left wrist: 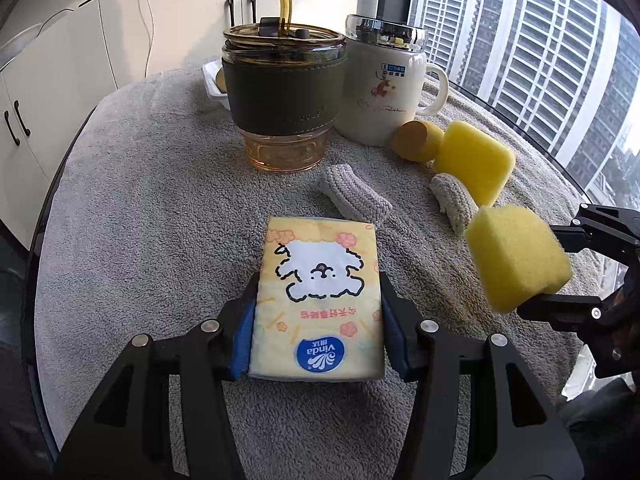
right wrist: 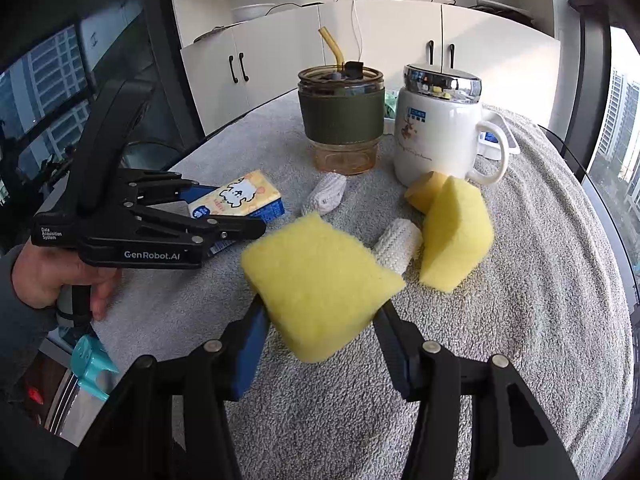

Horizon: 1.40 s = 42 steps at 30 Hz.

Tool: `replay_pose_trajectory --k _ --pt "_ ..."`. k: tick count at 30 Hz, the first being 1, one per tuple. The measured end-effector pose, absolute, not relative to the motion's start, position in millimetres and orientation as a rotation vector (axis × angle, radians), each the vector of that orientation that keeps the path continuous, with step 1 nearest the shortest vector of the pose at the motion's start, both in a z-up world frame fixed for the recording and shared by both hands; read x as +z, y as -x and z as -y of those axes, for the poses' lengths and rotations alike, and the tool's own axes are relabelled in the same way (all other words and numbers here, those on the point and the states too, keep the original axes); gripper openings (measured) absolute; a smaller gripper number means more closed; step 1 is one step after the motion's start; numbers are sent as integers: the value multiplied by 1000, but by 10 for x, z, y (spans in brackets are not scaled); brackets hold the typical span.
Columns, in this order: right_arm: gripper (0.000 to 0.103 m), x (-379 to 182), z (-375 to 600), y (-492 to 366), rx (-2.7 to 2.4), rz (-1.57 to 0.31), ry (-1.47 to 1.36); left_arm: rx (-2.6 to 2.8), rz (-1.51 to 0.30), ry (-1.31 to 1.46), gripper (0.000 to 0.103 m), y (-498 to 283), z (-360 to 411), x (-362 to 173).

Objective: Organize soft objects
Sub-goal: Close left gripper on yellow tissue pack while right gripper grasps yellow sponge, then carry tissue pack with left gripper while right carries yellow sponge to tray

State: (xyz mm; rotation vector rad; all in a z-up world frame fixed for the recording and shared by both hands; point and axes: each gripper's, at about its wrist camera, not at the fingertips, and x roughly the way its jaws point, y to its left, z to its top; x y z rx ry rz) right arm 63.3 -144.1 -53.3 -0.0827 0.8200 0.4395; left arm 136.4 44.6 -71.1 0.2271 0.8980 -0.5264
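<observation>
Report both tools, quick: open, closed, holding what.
Left tool: closed on the tissue pack.
Right tool: closed on a yellow sponge, lifted off the towel.

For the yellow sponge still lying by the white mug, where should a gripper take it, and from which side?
Grip the sponge across its two broad flat faces, near the raised upper end. It leans tilted against the small tan cylinder, so that end is off the towel. Probably best from above on the near side: the mug blocks the far side and a knitted roll lies to its left.
</observation>
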Motion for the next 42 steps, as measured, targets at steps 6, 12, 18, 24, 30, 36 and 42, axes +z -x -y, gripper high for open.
replay_pose_trajectory --k 6,12,18,24,30,36,42 --pt "56 -434 1606 -565 408 -816 83 -536 -872 -212 50 -1217 -350 -577" --pt "56 -243 1857 -588 375 -795 85 -528 -841 -194 50 -1258 -356 -372" --pt "56 -24 2121 -708 327 -761 103 -517 -822 -170 50 -1352 -444 -228" --pt "56 117 2383 -986 276 -740 111 -478 -795 -147 50 -1585 -600 -21" --pt "56 282 2505 -1297 243 -718 132 -440 -764 -137 50 -1787 -722 227" --pt "56 426 2503 -1534 246 -693 158 -440 -741 -134 50 -1971 -690 379" --pt "56 535 2549 -1872 252 -685 165 -440 -721 -158 50 -2302 -631 589"
